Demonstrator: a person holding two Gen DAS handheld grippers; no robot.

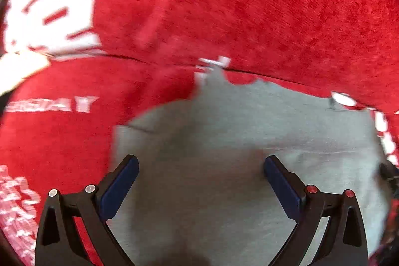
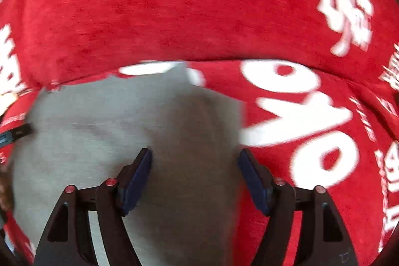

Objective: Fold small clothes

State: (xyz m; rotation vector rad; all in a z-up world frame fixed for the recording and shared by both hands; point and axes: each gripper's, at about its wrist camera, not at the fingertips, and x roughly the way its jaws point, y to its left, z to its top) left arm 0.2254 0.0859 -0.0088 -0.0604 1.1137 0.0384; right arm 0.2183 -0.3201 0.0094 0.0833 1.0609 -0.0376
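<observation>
Left gripper (image 1: pixel 200 163) jaws wide apart, nothing between them, hovering over the grey garment (image 1: pixel 237 141). Right gripper (image 2: pixel 194 157) likewise spread and empty, garment's edge at its 3 o'clock finger. Garment lies flat on the red printed cloth (image 2: pixel 174 4), which shows from 9 to 3 o'clock; frames are motion-blurred.

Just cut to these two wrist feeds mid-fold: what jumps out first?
The red cover with white lettering fills both views. On it lies a grey garment, spread below a seam in the red fabric. The left gripper and the right gripper both hang open over the grey cloth, holding nothing; the right one sits at its right edge.
</observation>
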